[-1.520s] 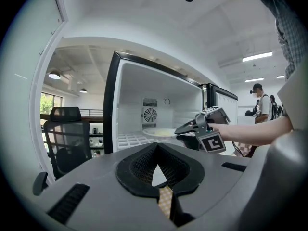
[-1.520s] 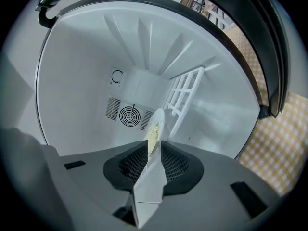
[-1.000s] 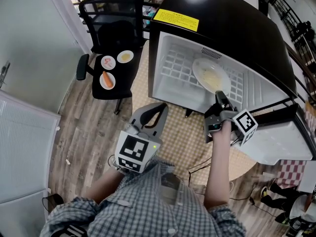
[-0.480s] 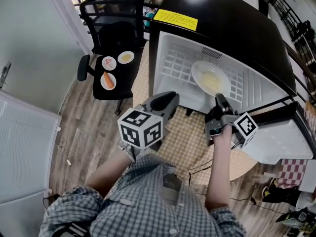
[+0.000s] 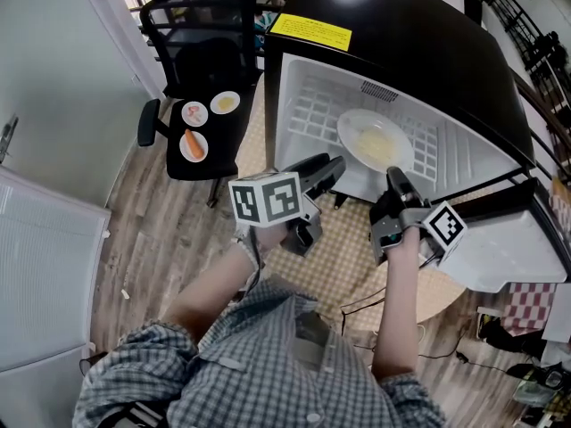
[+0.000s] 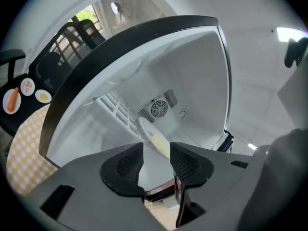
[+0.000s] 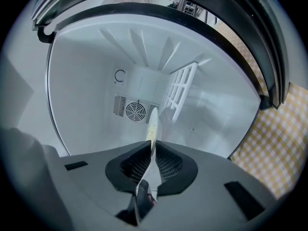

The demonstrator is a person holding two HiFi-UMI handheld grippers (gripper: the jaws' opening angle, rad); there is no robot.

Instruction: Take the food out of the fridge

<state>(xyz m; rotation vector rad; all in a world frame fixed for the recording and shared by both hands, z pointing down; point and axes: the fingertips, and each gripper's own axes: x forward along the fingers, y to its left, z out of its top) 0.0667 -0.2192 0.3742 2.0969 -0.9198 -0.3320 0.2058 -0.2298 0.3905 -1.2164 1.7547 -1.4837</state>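
**Spotter:** Far left, on the seat of the black chair (image 5: pixel 201 61), you've got three small plates: one with a carrot (image 5: pixel 194 144), one with something pink (image 5: pixel 195 112), and one with a yellow bit (image 5: pixel 226 102).

**Checker:** And your left gripper (image 5: pixel 328 169)?

**Spotter:** It sits at the mouth of the open fridge (image 5: pixel 419 43), over the yellow checked mat (image 5: pixel 343 257). Its jaws have just been opening and now stand wide apart with nothing clamped. In the left gripper view you look through the gap (image 6: pixel 156 153) at the plate (image 6: pixel 154 136) further in, and neither pad touches it.

**Checker:** What does that plate look like to you?

**Spotter:** In the head view it's a round white plate (image 5: pixel 375 139), larger than the three on the chair, with a pale yellow smear of food (image 5: pixel 379 143) across its middle. It lies inside the white fridge cavity, in front of the wire shelf (image 5: pixel 321 114). You can't tell from here whether it rests on anything.

**Checker:** And your right gripper (image 5: pixel 393 175)?

**Spotter:** It's pinched onto the plate's near rim. In the right gripper view the jaws (image 7: pixel 153 150) are drawn close with the thin white edge (image 7: pixel 152 121) squeezed between the pads. The plate runs edge-on toward the round fan vent (image 7: pixel 136 110) on the back wall.
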